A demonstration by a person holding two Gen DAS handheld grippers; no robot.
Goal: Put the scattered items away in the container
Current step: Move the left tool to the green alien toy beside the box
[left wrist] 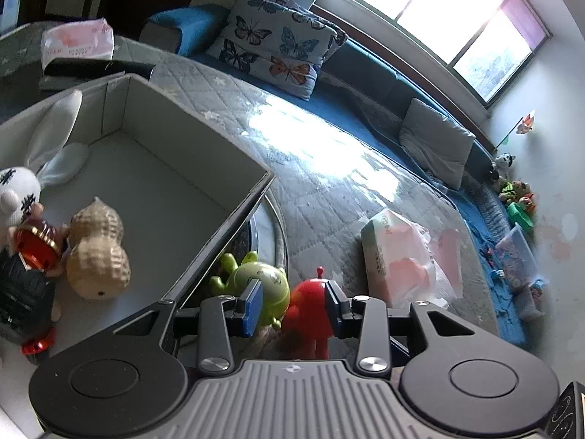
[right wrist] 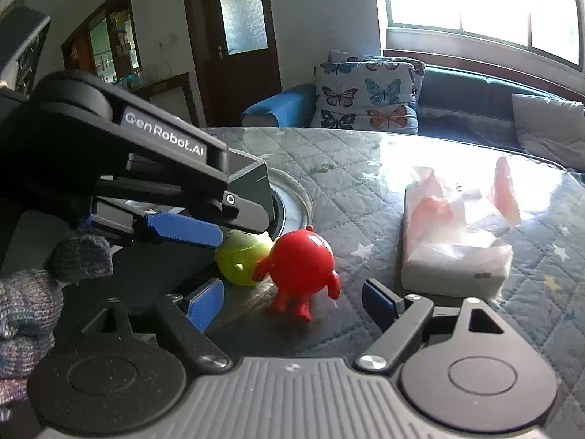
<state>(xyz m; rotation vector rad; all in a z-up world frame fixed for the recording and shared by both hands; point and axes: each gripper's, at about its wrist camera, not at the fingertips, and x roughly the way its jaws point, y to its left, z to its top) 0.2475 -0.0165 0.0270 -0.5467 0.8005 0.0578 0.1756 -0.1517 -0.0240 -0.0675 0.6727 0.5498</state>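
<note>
A red round figure and a green robot figure lie on the quilted table beside the grey fabric box. My left gripper is open above them, its jaws to either side of both toys. In the right wrist view, the red figure stands upright and touches the green one. My right gripper is open, with the red figure just ahead between its jaws. The left gripper reaches in from the left over the green figure. The box holds a peanut toy, a white bunny and a red-capped item.
A tissue box in a plastic bag sits right of the toys; it also shows in the left wrist view. A butterfly pillow and a sofa lie beyond the table. A round inset lies in the tabletop by the box.
</note>
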